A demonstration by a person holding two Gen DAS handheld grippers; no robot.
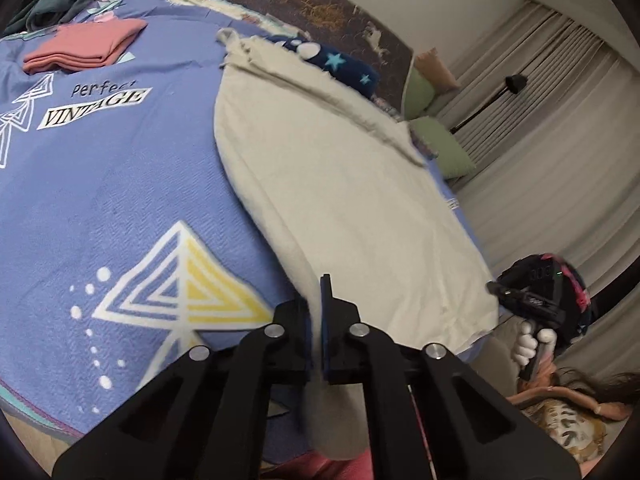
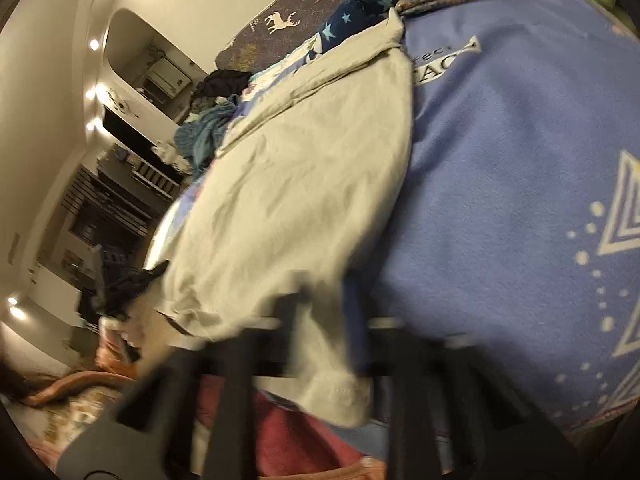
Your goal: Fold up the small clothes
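Now, left gripper (image 1: 316, 312) clamped on cream garment (image 1: 340, 184) edge, right gripper (image 2: 324, 320) blurred, pinching the same cloth, spread over blue blanket (image 1: 112, 184), folded pink cloth (image 1: 84, 46) beyond.

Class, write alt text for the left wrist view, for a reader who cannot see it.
The left claw is shut on the near edge of a cream garment spread over a blue blanket on a bed. A folded pink garment lies at the far left, and the right claw holds the cream garment's other corner.
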